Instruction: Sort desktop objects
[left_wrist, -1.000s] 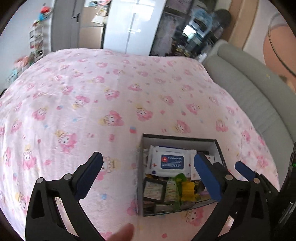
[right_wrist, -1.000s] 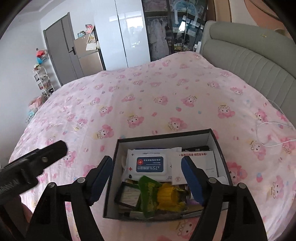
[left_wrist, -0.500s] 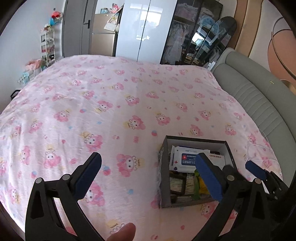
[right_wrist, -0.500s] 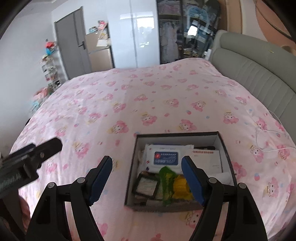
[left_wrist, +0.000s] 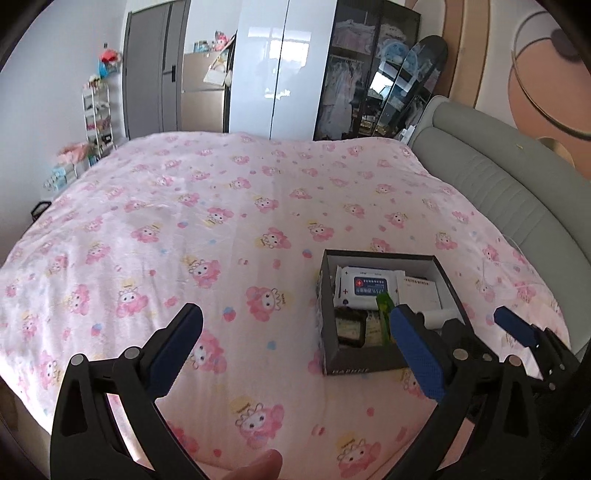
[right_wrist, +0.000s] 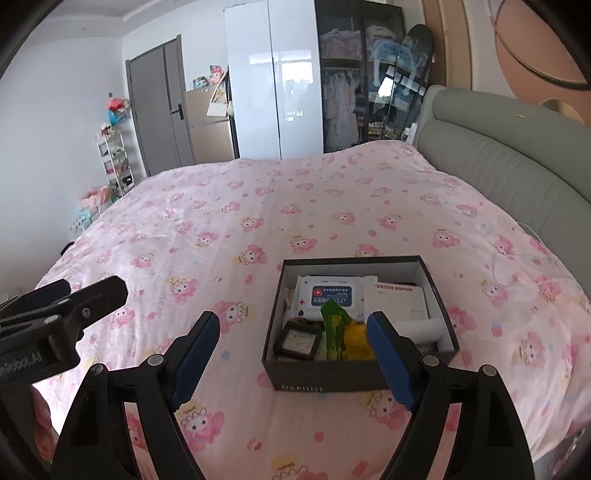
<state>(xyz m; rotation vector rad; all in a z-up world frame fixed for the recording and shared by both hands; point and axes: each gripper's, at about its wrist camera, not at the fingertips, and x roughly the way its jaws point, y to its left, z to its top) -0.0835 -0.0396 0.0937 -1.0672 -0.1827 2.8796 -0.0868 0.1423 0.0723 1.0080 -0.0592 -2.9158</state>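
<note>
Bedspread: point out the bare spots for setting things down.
The pink bedspread lies bare left of the dark box, out to the left gripper, and beyond it toward the wardrobe. A white cable lies right of the box. The box itself is crowded.

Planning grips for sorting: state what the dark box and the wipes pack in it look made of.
Dark box: likely rigid cardboard, matte dark outside, white inside, with thin straight walls and printed lettering on the front.
Wipes pack: probably soft plastic film, slightly glossy, with a wrinkled white wrapper and a blue label.
</note>
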